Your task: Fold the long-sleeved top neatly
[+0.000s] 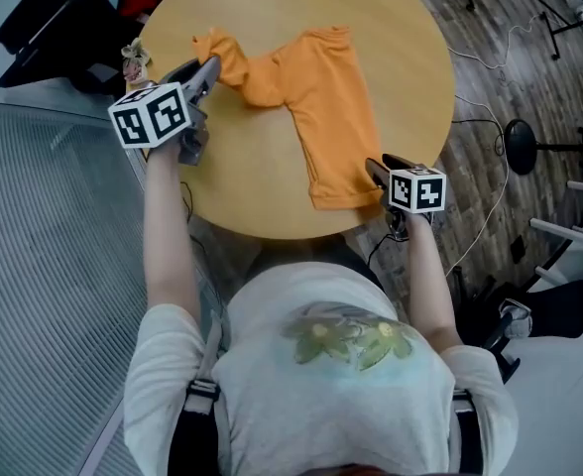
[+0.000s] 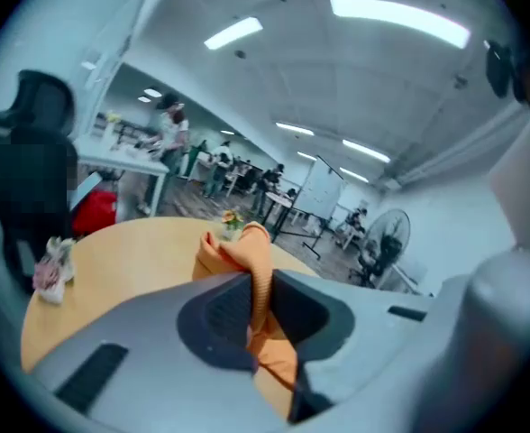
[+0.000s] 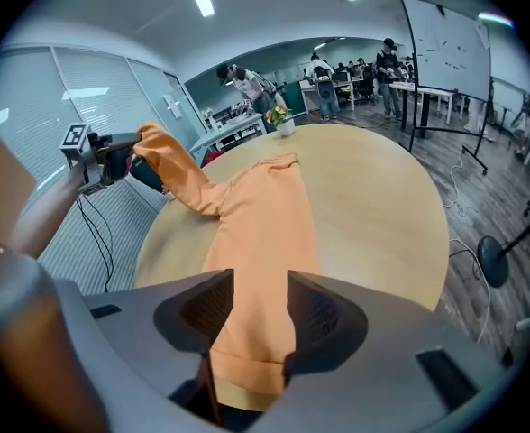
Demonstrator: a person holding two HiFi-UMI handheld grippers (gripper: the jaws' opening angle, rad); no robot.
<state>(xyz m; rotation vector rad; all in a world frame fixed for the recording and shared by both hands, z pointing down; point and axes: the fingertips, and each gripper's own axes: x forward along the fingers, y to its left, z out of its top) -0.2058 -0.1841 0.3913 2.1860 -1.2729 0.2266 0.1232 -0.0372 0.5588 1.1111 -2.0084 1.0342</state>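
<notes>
An orange long-sleeved top (image 1: 326, 117) lies on the round wooden table (image 1: 262, 191), its body running toward the near edge. My left gripper (image 1: 210, 67) is shut on the left sleeve (image 1: 234, 62) and holds it lifted above the table's left side. In the left gripper view the sleeve fabric (image 2: 256, 260) is pinched between the jaws of the left gripper (image 2: 258, 305). My right gripper (image 1: 374, 172) stands open at the top's near hem. In the right gripper view the hem (image 3: 247, 368) shows in the gap of the right gripper (image 3: 259, 309), with neither pad pressing on it.
A small toy-like object (image 1: 135, 62) sits at the table's left edge and a small flower pot (image 3: 285, 124) at its far edge. A black chair (image 1: 54, 28) stands beyond the left side. A fan stand (image 1: 524, 145) and cables are on the floor to the right.
</notes>
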